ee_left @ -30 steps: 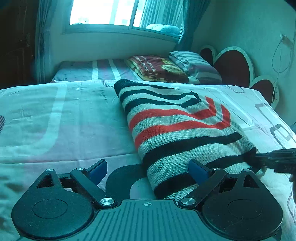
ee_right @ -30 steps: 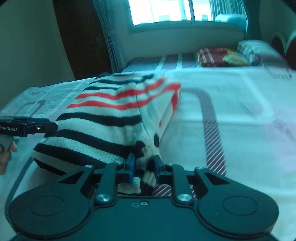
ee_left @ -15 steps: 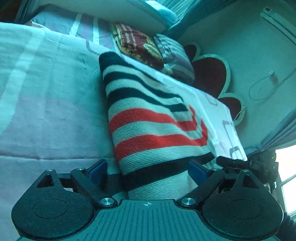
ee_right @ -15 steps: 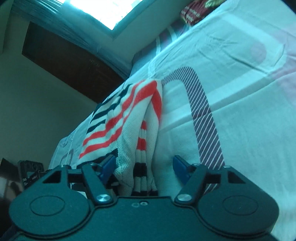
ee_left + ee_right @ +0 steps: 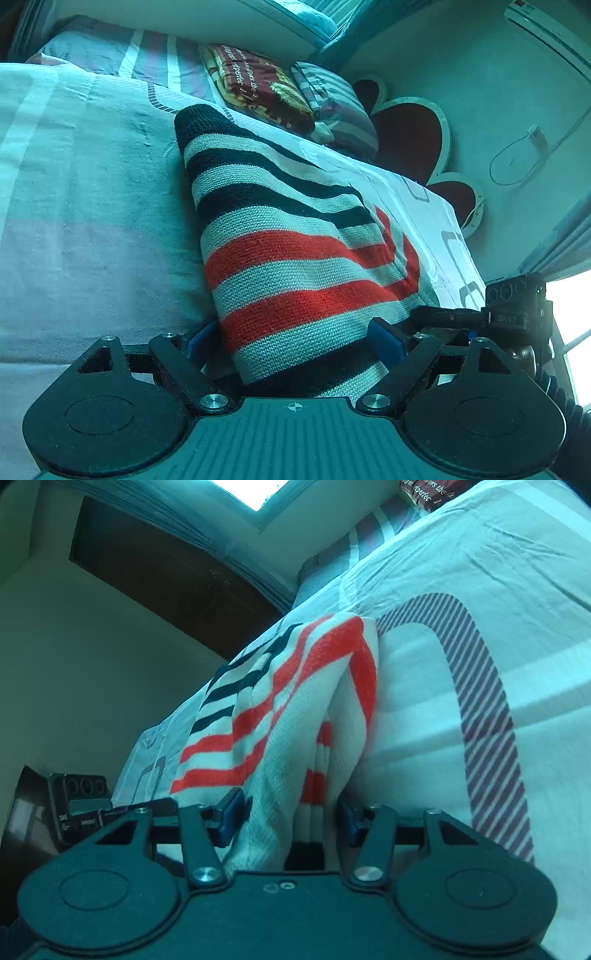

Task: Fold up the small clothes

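A knitted sweater [image 5: 291, 236] with black, white and red stripes lies folded lengthwise on the bed sheet [image 5: 88, 221]. My left gripper [image 5: 291, 341] is open, its blue pads either side of the sweater's near end. My right gripper [image 5: 291, 818] is open too, jaws wide around the sweater's [image 5: 295, 716] near edge, where layers hang between the pads. The right gripper also shows at the right in the left wrist view [image 5: 513, 314], and the left gripper at the lower left in the right wrist view [image 5: 81, 805].
A red patterned folded blanket [image 5: 258, 81] and a striped pillow [image 5: 340, 110] lie at the head of the bed by a heart-shaped headboard [image 5: 410, 136]. A dark wardrobe [image 5: 166, 579] stands beyond the bed. A wall cable [image 5: 517, 162] hangs at right.
My right gripper was shut on the sweater's edge a second ago and has opened. Both grippers tilted and moved forward so the sweater's end lies deeper between their jaws.
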